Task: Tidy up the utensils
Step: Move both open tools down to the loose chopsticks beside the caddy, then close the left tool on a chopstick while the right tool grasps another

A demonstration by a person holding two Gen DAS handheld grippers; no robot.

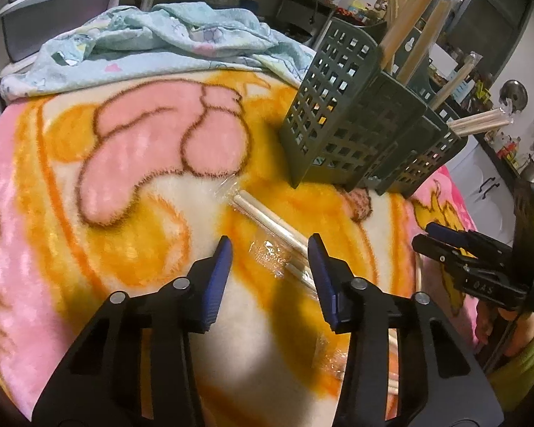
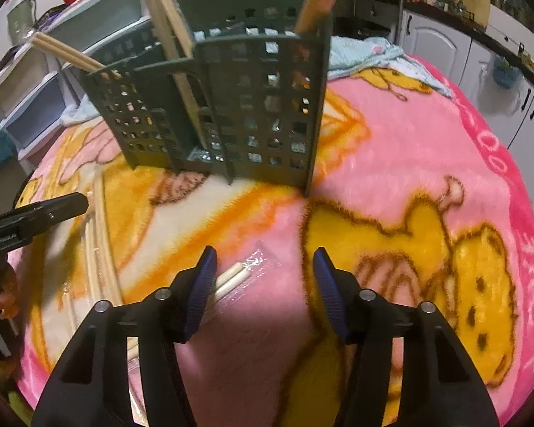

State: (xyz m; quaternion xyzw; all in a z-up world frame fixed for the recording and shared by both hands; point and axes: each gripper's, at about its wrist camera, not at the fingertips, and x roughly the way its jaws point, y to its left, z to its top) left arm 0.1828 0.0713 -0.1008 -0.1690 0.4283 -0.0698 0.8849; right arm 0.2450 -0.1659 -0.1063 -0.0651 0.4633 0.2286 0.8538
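Observation:
A dark green slotted utensil holder [image 1: 341, 106] stands on the blanket with several wrapped chopstick pairs [image 1: 413, 10] upright in it; it also shows in the right wrist view [image 2: 252, 106]. My left gripper [image 1: 270, 252] is open just above a plastic-wrapped chopstick pair [image 1: 267, 219] lying on the blanket. My right gripper [image 2: 265, 267] is open over another wrapped pair [image 2: 231, 277], which lies by its left finger. A third wrapped pair [image 2: 101, 235] lies to the left. The right gripper also shows in the left wrist view [image 1: 430, 236].
A pink and orange cartoon blanket [image 2: 391, 185] covers the surface. A crumpled light blue cloth [image 1: 160, 42] lies at the far side. Plastic drawers [image 2: 35, 99] stand to the left, white cabinets [image 2: 438, 53] to the right.

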